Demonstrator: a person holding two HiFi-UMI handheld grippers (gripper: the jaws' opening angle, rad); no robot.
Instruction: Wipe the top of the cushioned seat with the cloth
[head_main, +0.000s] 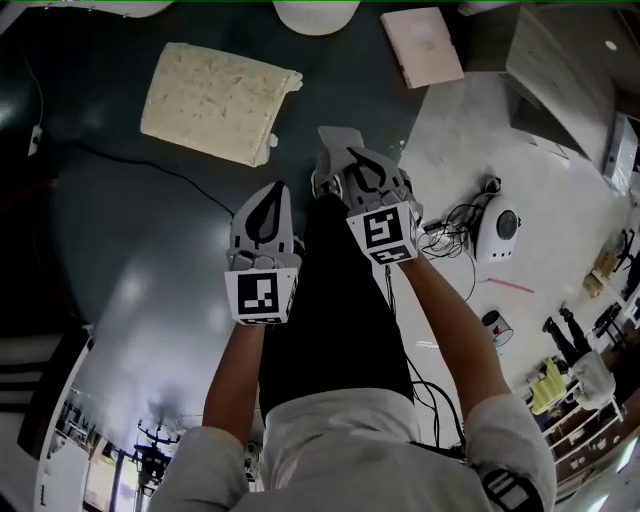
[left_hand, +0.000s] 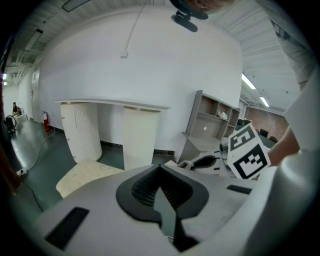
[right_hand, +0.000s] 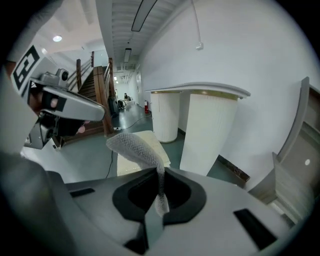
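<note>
The person is standing over a dark glossy floor (head_main: 120, 250) and holding both tools out in front of the body, pointing toward the pale cream rectangular cushioned seat (head_main: 215, 100). The seat is lying ahead and a little to the left, well apart from both tools, so no wiping is happening at this moment. The right gripper (head_main: 348, 158) is reaching slightly further forward than the other, probably because it is carrying the wiping material and will be leading the stroke. The right gripper view is showing the jaws clamped tight on a strip of white, mesh-textured cloth (right_hand: 137, 147). One end is running down into the seam between them, and the free end is arching up and over to the left. Beyond that cloth the cream seat (right_hand: 127, 165) is lying low on the floor beside a white ribbed cylindrical column (right_hand: 166, 116). The left gripper (head_main: 270, 200) is trailing beside the person's dark trouser leg. In its own view its jaws (left_hand: 160, 170) are pressed together with nothing between them, so it appears to be idling, not helping. The seat (left_hand: 85, 175) is showing at the lower left of that view. Judging from this, the next step is calling for bringing the hanging cloth down flat onto the seat's top, since only a narrow pinched edge is being held.
</note>
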